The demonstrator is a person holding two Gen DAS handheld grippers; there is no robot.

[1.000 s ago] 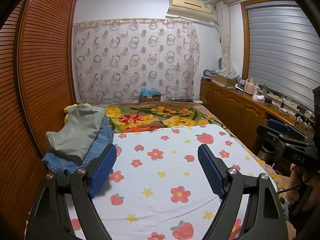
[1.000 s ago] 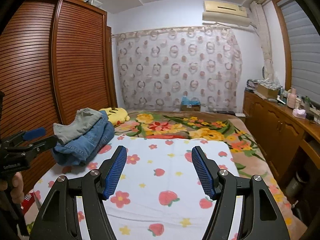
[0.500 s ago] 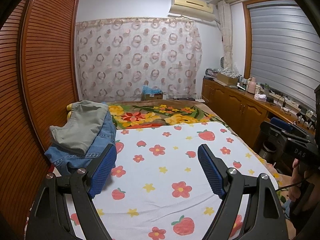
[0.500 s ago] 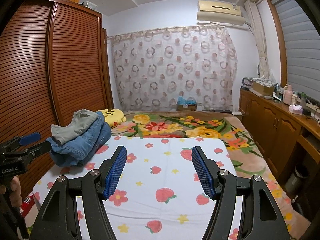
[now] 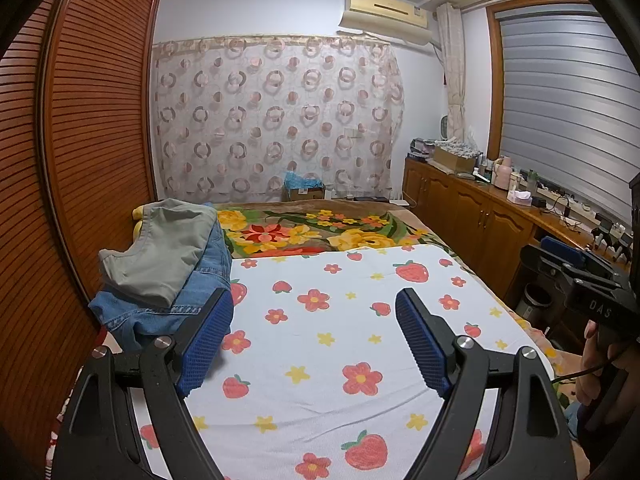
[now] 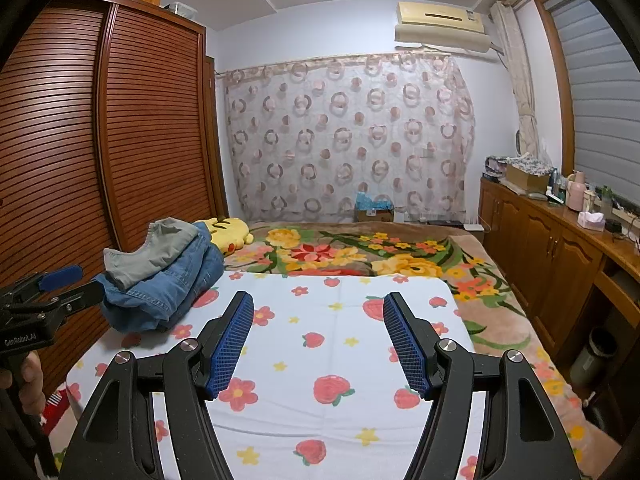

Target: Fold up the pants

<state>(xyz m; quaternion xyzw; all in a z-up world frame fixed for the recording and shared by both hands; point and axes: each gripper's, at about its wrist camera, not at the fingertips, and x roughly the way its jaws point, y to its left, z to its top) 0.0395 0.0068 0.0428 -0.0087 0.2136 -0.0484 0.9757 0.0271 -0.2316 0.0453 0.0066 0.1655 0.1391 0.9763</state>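
A heap of pants (image 5: 168,268) lies at the left edge of the bed (image 6: 492,320), about halfway up its length, partly on the strawberry-and-flower sheet (image 5: 340,344) and close to the slatted wooden wardrobe (image 5: 80,152). The heap is loosely bunched, not flat: a grey-green pair sits on top, its fabric rumpled and draped over blue denim jeans whose folds and stitched seams spill out below and toward the sheet. From the right wrist view, a yellow plush toy (image 6: 226,230) lies just behind the heap.

The left tool (image 5: 314,340) hangs over the sheet with its blue pads spread wide and nothing between them; its left pad overlaps the denim's edge in the picture, though contact cannot be judged. The right tool (image 6: 318,338) is likewise spread apart and empty, over the sheet's middle.
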